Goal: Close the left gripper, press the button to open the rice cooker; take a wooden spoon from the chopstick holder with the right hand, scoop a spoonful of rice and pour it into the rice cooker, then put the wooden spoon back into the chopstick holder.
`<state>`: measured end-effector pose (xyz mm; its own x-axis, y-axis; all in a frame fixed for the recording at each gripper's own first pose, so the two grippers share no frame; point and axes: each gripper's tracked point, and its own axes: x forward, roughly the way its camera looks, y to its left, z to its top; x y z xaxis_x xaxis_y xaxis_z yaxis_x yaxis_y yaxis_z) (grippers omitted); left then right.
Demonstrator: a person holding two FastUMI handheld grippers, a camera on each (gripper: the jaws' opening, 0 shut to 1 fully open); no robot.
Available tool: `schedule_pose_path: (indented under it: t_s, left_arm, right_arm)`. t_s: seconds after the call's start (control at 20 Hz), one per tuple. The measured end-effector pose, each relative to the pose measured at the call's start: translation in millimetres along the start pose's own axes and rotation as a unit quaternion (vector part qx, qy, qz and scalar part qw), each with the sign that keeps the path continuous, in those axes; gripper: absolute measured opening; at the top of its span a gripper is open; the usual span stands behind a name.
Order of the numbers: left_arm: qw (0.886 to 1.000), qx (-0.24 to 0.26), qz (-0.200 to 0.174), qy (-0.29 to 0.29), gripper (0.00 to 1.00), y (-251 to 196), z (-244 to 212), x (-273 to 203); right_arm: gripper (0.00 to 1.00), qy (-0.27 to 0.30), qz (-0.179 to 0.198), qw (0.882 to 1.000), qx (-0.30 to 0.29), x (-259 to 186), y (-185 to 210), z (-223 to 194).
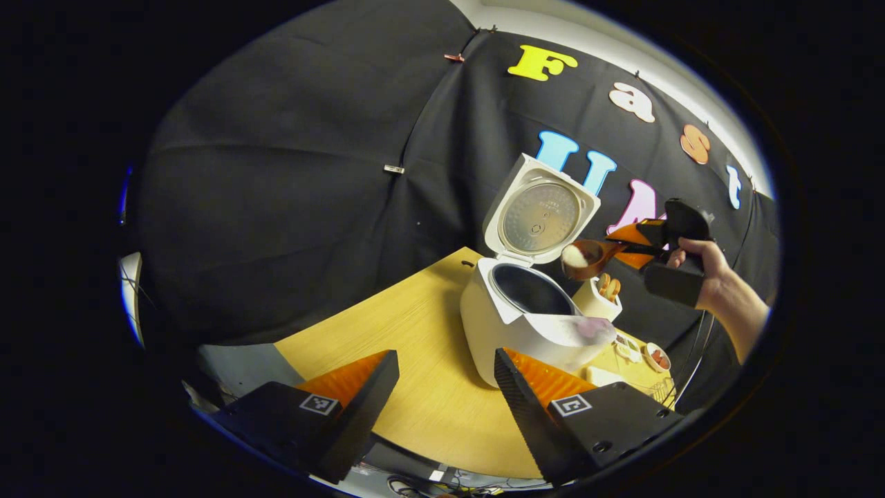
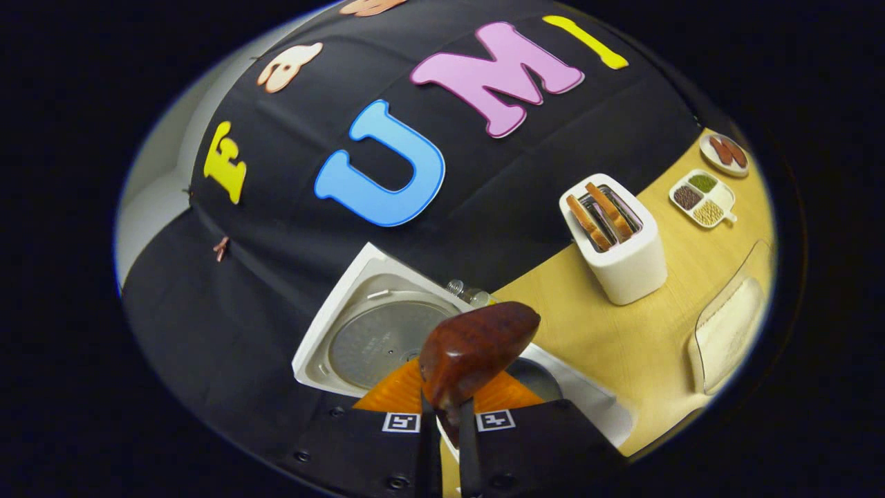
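Evidently the rice cooker (image 1: 532,311) stood open, lid up. The right gripper (image 2: 443,415) pinched the wooden spoon (image 2: 477,349), loaded with rice, just above the pot's rim; pouring and return to the chopstick holder (image 1: 599,299) remained. The left gripper (image 1: 442,387) hung spread, well clear.

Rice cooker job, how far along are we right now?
Done: the rice cooker lid stands open, and the right gripper holds the wooden spoon with rice in it above the pot. In hand: the pour. Left: returning the spoon to the chopstick holder.
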<state>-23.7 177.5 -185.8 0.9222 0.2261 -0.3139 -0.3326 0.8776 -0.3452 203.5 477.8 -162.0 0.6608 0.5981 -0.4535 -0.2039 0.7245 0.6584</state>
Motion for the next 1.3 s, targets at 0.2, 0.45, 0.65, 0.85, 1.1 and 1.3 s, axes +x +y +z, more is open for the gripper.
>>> schedule_pose_path:
  t_s: [0.2,0.45,0.65,0.85,1.1,1.3]
  left_arm:
    - [1.000,0.019,0.006,0.009,0.96,1.3,-4.0,1.7]
    - [0.999,0.036,0.002,0.020,0.96,1.2,-5.3,2.3]
    - [0.999,0.040,-0.002,0.026,0.96,-1.3,-8.5,4.1]
    - [0.999,0.048,-0.006,0.025,0.96,-11.1,-6.2,10.4]
    - [0.998,0.048,-0.009,0.025,0.96,-18.8,-10.5,12.0]
    - [0.998,0.058,-0.013,0.019,0.96,-29.6,-11.9,8.0]
  right_arm:
    - [0.14,-0.013,0.004,0.988,-0.155,21.8,3.1,-19.4]
    - [0.14,-0.018,0.060,0.945,-0.321,29.1,24.7,-45.2]
    - [0.14,-0.012,0.102,0.903,-0.418,27.6,38.5,-68.8]
    - [0.14,-0.031,0.120,0.852,-0.509,23.6,40.8,-81.4]
    - [0.14,-0.017,0.122,0.852,-0.508,17.3,38.6,-90.8]
    - [0.10,-0.025,0.112,0.893,-0.435,0.0,37.8,-60.4]
